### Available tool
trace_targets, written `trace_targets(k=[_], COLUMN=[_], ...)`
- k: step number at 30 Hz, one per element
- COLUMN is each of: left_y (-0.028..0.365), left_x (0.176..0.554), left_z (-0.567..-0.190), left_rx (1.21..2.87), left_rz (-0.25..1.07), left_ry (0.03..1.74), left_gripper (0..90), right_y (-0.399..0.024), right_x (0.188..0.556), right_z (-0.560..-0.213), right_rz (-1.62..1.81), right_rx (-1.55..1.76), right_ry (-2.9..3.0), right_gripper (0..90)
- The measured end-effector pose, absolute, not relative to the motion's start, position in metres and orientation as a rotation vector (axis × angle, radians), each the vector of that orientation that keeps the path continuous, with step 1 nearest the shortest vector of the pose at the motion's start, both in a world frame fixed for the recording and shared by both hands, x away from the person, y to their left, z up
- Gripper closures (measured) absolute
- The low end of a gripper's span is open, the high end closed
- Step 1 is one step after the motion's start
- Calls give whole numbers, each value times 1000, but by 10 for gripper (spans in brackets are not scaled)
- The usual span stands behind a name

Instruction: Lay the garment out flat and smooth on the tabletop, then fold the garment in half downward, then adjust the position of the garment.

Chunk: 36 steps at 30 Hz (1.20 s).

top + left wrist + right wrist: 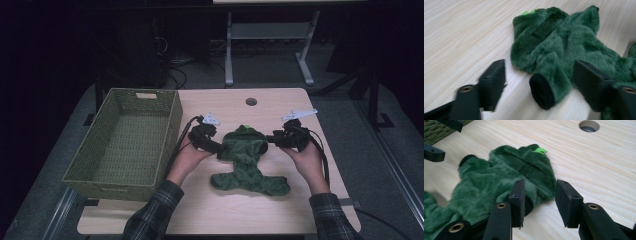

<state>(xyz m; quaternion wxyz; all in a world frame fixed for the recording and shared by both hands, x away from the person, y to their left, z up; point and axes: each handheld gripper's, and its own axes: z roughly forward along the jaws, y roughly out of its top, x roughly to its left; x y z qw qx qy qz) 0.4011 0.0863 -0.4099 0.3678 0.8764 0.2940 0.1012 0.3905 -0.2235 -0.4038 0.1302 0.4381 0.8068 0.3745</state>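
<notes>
Green fleece garment (248, 159) flat on table (280, 210)

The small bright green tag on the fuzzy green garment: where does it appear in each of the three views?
High view: the tag is a barely visible speck at the far top edge of the green garment, mid-table.
Left gripper view: top centre, at the garment's upper edge.
Right gripper view: upper middle, on the garment's far edge.
Shared landmark: the garment's black sleeve cuff, lying between the left claw's open jaws.
</notes>
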Motion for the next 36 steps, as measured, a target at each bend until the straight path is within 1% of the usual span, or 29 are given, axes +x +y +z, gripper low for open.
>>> trace_targets(k=[2,5,7,11,16,23,27,31,33,36], left_y=[90,93,95,98,105,108,111,116,117,119], left_x=[393,378,367,345,317,281,270,265,263,259], left_z=[-409,-410,-412,-413,-420,-439,-446,-455,-458,-465], left_rx=[2256,2234,2238,2234,2219,2296,2319,2325,2342,2357], left_rz=[268,267,269,274,290,287,290,269,269,260], left_ry=[747,734,718,677,666,621,628,651,645,658], left_gripper=[181,139,131,129,129,129,129,129,129,128], right_y=[-223,-221,-219,-216,-209,-201,-192,-180,-172,-155], right_x=[384,378,373,364,354,340,334,328,325,318], right_z=[-403,-402,-402,-404,-408,-409,-411,-411,-410,-408], right_rz=[1096,1112,1127,1166,1188,1172,1173,1197,1214,1227], right_rx=[1262,1256,1240,1229,1188,1154,1129,1094,1065,1015], right_ry=[2350,2360,2347,2358,2370,2394,2419,2446,2469,2517], right_gripper=[588,586,586,584,577,574,577,594,637,664])
